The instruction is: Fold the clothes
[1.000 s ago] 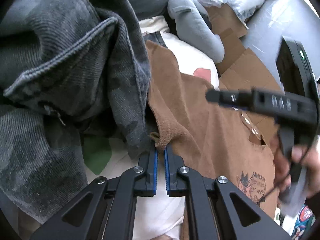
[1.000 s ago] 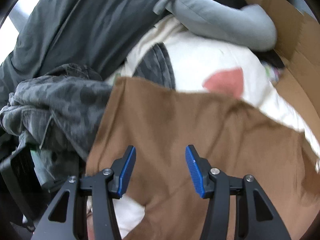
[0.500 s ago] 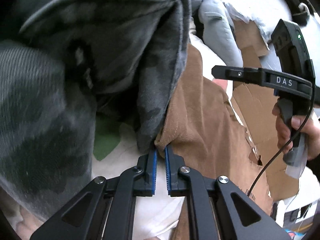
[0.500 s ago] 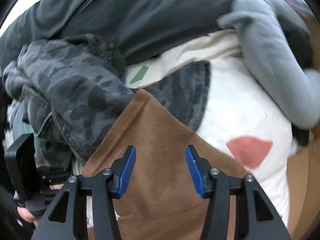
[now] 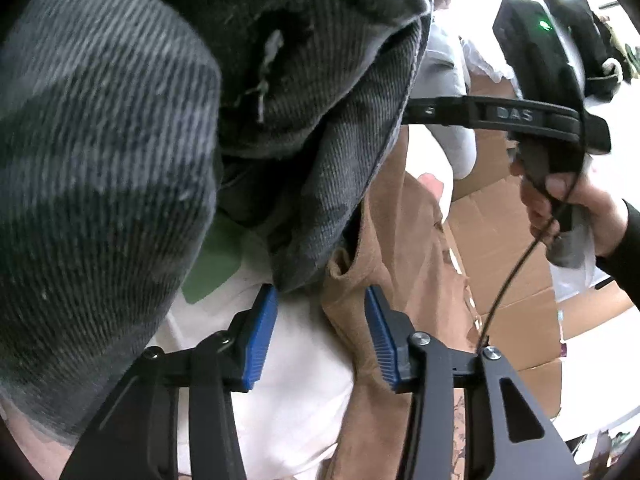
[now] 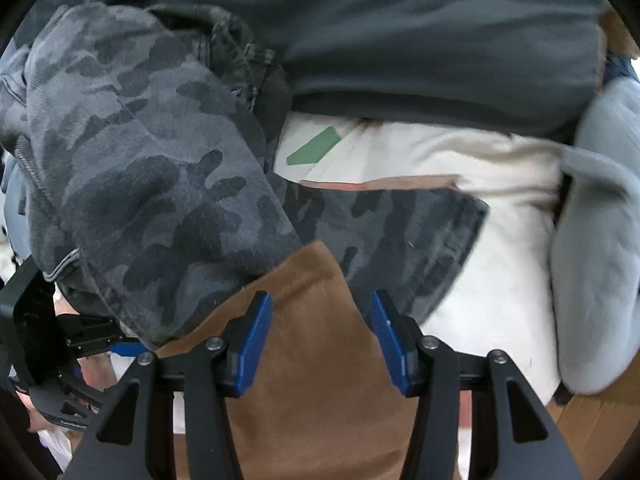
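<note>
A brown garment (image 5: 400,248) lies on a pile of clothes, with its corner tucked under a grey camouflage garment (image 5: 100,160). My left gripper (image 5: 320,332) is opening. The brown corner sits loose between its blue pads, and neither pad presses on it. In the right wrist view my right gripper (image 6: 320,340) hangs open just above the same brown garment (image 6: 312,400), where it meets the camouflage garment (image 6: 140,180). Nothing is between its fingers. A hand (image 5: 568,200) holds the right gripper's handle at the right of the left wrist view.
A white garment (image 6: 500,280) with a green patch (image 6: 316,148) lies beneath the others. A dark grey garment (image 6: 400,40) covers the far side. A light grey sleeve (image 6: 592,280) lies at the right. Flattened cardboard (image 5: 500,240) lies beyond the pile.
My left gripper's jaws, earlier shut on the brown corner, now stand apart and the cloth has slipped free. My right gripper has swung across the pile toward the brown corner.
</note>
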{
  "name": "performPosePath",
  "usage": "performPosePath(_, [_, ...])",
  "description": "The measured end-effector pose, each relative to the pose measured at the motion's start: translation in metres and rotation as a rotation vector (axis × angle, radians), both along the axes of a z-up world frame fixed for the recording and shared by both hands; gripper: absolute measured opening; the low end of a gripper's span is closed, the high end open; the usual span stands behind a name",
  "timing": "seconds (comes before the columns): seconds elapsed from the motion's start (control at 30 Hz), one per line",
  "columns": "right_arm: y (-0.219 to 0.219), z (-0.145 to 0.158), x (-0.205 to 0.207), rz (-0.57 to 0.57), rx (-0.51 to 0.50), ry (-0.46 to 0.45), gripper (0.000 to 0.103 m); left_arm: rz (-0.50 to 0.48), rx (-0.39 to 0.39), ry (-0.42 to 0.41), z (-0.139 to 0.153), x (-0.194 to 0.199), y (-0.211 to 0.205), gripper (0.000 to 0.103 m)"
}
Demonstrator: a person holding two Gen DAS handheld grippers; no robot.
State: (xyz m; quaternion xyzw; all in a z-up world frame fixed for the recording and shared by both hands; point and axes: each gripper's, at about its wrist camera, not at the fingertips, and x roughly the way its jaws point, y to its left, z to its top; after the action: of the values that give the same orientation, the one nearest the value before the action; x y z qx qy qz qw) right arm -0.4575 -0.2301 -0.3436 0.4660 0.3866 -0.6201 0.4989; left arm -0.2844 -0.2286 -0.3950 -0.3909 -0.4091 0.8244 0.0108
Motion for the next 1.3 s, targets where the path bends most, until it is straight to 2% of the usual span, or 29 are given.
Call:
performPosePath(0.03, [-0.005,-0.002,0.000,0.012,0.009,-0.001,0.048,0.005,0.005,0.004,0.000,0.000,0.000,0.045])
performPosePath(0.07, [-0.008,-0.002,-0.001,0.020,0.013,-0.006,0.041,0.010,0.009,0.006,-0.001,0.000,0.001,0.045])
performPosePath(0.1, [-0.010,-0.003,-0.001,0.029,0.016,-0.014,0.027,0.014,0.013,0.007,-0.001,0.000,0.001,0.045])
performPosePath(0.13, [-0.011,-0.003,-0.001,0.036,0.018,-0.018,0.020,0.012,0.018,0.010,-0.001,0.001,0.001,0.045])
performPosePath(0.17, [-0.010,-0.001,0.000,0.040,0.019,-0.014,0.007,0.009,0.023,0.012,-0.001,0.001,0.001,0.045])
performPosePath(0.2, [-0.009,0.000,0.000,0.044,0.020,-0.011,0.004,0.004,0.024,0.016,-0.001,0.001,0.001,0.045])
performPosePath(0.33, [0.004,0.016,0.000,0.060,0.004,-0.019,0.004,0.006,0.036,0.016,-0.002,0.002,0.001,0.045])
performPosePath(0.43, [0.017,0.032,-0.001,0.066,-0.003,-0.017,0.004,0.026,0.017,0.008,0.000,0.003,0.004,0.045])
performPosePath(0.67, [0.061,0.050,0.003,0.051,-0.008,-0.026,0.004,0.042,0.007,-0.002,0.002,0.002,0.006,0.045])
performPosePath(1.03, [0.111,0.052,0.017,0.046,-0.003,-0.032,0.004,0.031,0.005,0.022,0.012,0.003,0.015,0.045])
performPosePath(1.3, [0.142,0.045,0.010,-0.010,0.006,-0.022,0.004,0.005,-0.020,0.031,0.016,-0.006,0.019,0.045])
